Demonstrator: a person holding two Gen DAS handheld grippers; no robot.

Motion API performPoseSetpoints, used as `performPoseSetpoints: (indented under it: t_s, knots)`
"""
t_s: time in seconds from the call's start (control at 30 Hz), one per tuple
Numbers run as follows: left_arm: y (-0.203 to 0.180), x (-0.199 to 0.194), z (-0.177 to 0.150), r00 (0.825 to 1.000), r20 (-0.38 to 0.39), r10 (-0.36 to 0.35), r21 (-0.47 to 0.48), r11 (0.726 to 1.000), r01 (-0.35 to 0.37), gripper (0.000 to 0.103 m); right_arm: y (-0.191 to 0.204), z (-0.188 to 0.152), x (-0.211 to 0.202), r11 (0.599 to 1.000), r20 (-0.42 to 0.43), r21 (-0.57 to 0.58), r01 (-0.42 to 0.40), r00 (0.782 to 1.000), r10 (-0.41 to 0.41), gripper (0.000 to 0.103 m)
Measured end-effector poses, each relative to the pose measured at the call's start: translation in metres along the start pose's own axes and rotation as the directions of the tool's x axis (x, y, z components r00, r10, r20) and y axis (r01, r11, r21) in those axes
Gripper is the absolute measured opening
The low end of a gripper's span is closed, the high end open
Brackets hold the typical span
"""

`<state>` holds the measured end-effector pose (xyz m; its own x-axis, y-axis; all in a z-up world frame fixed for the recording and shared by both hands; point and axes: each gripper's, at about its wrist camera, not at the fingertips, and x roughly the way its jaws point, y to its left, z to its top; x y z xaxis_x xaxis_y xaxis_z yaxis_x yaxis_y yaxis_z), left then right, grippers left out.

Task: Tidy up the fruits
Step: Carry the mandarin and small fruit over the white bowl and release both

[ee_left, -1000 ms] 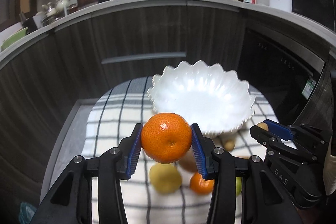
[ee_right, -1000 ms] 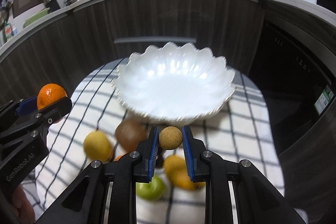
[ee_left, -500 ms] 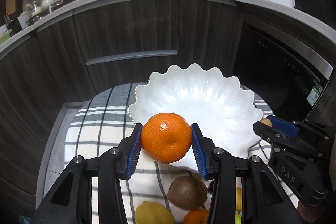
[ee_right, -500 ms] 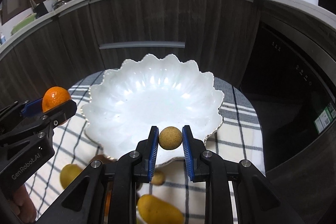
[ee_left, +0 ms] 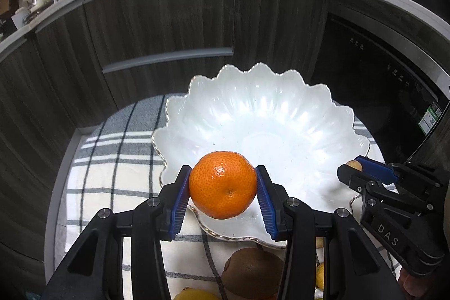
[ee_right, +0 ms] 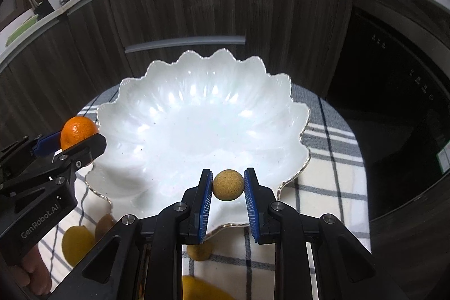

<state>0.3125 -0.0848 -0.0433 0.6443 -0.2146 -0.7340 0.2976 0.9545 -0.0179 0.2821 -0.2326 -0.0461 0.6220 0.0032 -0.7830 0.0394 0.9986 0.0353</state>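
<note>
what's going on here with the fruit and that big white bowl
A person is sorting fruit with a handheld claw in each hand. The left claw is shut on a mandarin, the right claw on a small tan round fruit. Both are held over the near side of the white scalloped bowl, which has no fruit in it yet. A kiwi and some yellow fruit lie on the checked cloth in front of the bowl.
</note>
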Motion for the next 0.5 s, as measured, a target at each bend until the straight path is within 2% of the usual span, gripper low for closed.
performPoseSetpoints:
  t_s: [0.17,0.23,0.27,0.3,0.33,0.37,0.4,0.43,0.5]
  knots:
    - [0.001,0.009,-0.002,1.000,-0.029,-0.008,-0.015,1.000,0.007,0.048,0.000,-0.004,0.010,1.000,-0.029,0.011,-0.009,1.000,0.010,0.024]
    - [0.000,0.005,-0.002,1.000,-0.011,0.010,-0.013,1.000,-0.010,0.071,-0.002,-0.004,0.012,1.000,-0.035,0.020,-0.013,0.999,0.013,0.025]
    - [0.000,0.003,-0.002,1.000,0.001,0.021,-0.014,1.000,-0.021,0.076,-0.002,-0.004,0.011,1.000,-0.035,0.022,-0.012,0.999,0.013,0.025]
    - [0.001,0.000,-0.002,0.999,0.014,0.036,-0.014,0.999,-0.036,0.082,-0.002,-0.003,0.011,1.000,-0.034,0.020,-0.004,0.999,0.005,0.031]
    - [0.001,-0.002,-0.001,0.999,0.019,0.045,-0.013,0.999,-0.045,0.085,-0.002,-0.003,0.010,1.000,-0.031,0.016,0.007,0.999,-0.007,0.043]
    - [0.002,-0.004,-0.001,0.998,0.020,0.055,-0.011,0.998,-0.055,0.085,-0.002,-0.003,0.008,1.000,-0.023,0.015,0.019,1.000,-0.019,0.051]
    - [0.003,-0.004,0.000,0.998,0.018,0.061,-0.011,0.998,-0.061,0.085,-0.002,-0.002,0.006,0.999,-0.014,0.016,0.032,0.999,-0.032,0.064]
    - [0.004,-0.005,0.000,0.997,0.018,0.069,-0.011,0.998,-0.069,0.086,-0.002,-0.002,0.003,0.999,-0.001,0.018,0.047,0.999,-0.047,0.071]
    - [0.006,-0.008,-0.001,0.996,0.019,0.088,-0.014,0.996,-0.088,0.090,-0.002,-0.001,-0.001,0.997,0.016,0.019,0.069,0.997,-0.069,0.074]
